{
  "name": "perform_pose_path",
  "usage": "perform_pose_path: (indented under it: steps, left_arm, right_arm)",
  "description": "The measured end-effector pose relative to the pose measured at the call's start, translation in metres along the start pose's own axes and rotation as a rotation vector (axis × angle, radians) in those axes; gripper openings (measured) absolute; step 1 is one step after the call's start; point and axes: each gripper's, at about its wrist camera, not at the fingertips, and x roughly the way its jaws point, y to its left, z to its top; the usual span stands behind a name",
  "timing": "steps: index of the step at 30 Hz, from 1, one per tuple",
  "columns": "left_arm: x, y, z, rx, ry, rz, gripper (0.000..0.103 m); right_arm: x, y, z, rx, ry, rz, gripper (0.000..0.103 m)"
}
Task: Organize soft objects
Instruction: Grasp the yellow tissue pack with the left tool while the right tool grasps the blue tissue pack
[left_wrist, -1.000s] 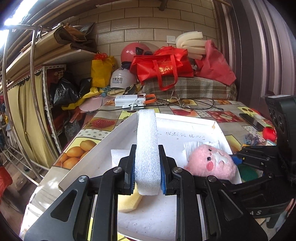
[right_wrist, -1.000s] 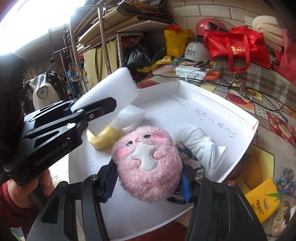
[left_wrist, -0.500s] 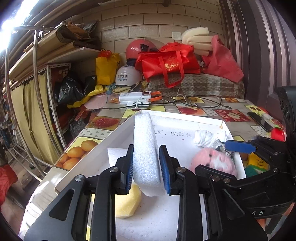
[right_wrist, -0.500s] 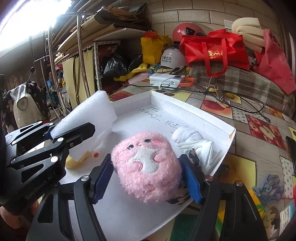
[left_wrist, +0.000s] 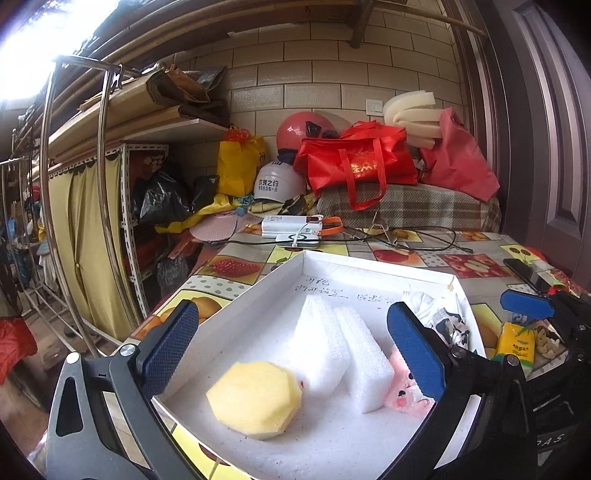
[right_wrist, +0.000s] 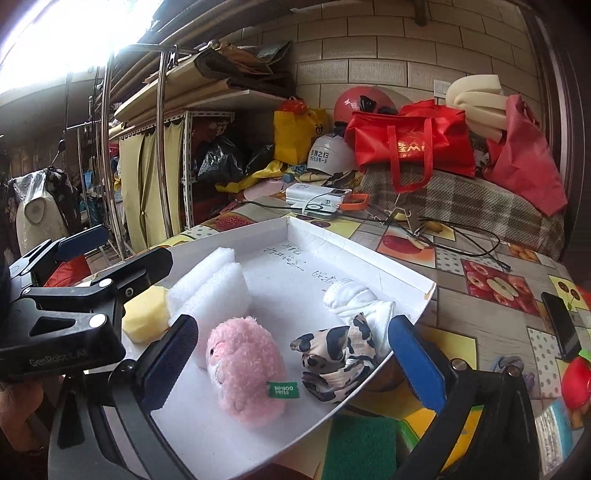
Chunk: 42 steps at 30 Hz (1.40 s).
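A white shallow box (left_wrist: 243, 295) (right_wrist: 413, 280) holds the soft things. In it lie a yellow sponge (left_wrist: 255, 398) (right_wrist: 142, 314), two white foam blocks (left_wrist: 343, 347) (right_wrist: 210, 288), a pink plush toy (right_wrist: 245, 369) (left_wrist: 404, 391), a leopard-print cloth (right_wrist: 338, 354) and white socks (right_wrist: 354, 299) (left_wrist: 428, 306). My left gripper (left_wrist: 291, 354) is open and empty above the sponge and foam. My right gripper (right_wrist: 291, 362) is open and empty, its jaws standing either side of the plush and cloth.
The box sits on a fruit-print tablecloth (left_wrist: 472, 264). A green scouring pad (right_wrist: 364, 446), a yellow packet (left_wrist: 515, 345) and a black phone (right_wrist: 561, 325) lie to the right. A power bank and cables (left_wrist: 295, 229) lie behind. Bags and helmets are stacked at the back.
My left gripper opened and let the white foam block go; it now lies in the box beside the other. My right gripper opened and released the pink plush into the box.
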Motion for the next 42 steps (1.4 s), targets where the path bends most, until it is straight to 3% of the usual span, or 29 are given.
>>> perform_pose_path:
  steps: [5, 16, 20, 24, 28, 32, 35, 38, 39, 41, 42]
  left_arm:
    - [-0.013, -0.034, -0.005, 0.062, 0.029, -0.130, 0.103]
    - [-0.031, -0.137, -0.015, 0.274, 0.160, -0.428, 0.103]
    - [-0.020, -0.178, -0.018, 0.342, 0.218, -0.450, 0.103]
    - [0.012, -0.211, -0.016, 0.358, 0.302, -0.462, 0.103]
    - [0.042, -0.229, -0.015, 0.329, 0.391, -0.427, 0.103]
    - [0.059, -0.236, -0.019, 0.318, 0.465, -0.386, 0.103]
    - [0.065, -0.239, -0.024, 0.326, 0.508, -0.392, 0.102]
    - [0.066, -0.240, -0.024, 0.334, 0.517, -0.409, 0.089]
    - [0.065, -0.240, -0.024, 0.337, 0.513, -0.419, 0.071]
    - [0.064, -0.242, -0.025, 0.334, 0.525, -0.436, 0.052]
    - [0.062, -0.242, -0.025, 0.336, 0.520, -0.441, 0.050]
  right_arm:
    - [-0.035, -0.027, -0.015, -0.005, -0.045, -0.057, 0.103]
    - [-0.097, -0.162, -0.059, 0.224, 0.057, -0.216, 0.103]
    - [-0.095, -0.207, -0.072, 0.347, 0.148, -0.209, 0.103]
    - [-0.082, -0.225, -0.085, 0.446, 0.240, -0.139, 0.102]
    - [-0.069, -0.226, -0.090, 0.455, 0.304, -0.118, 0.084]
    - [-0.063, -0.226, -0.089, 0.461, 0.312, -0.106, 0.082]
    - [-0.057, -0.216, -0.085, 0.397, 0.336, -0.103, 0.077]
    - [-0.053, -0.209, -0.083, 0.351, 0.351, -0.110, 0.056]
    - [-0.054, -0.210, -0.083, 0.351, 0.352, -0.116, 0.052]
    - [-0.055, -0.214, -0.084, 0.371, 0.345, -0.125, 0.052]
    - [-0.057, -0.218, -0.084, 0.390, 0.337, -0.126, 0.051]
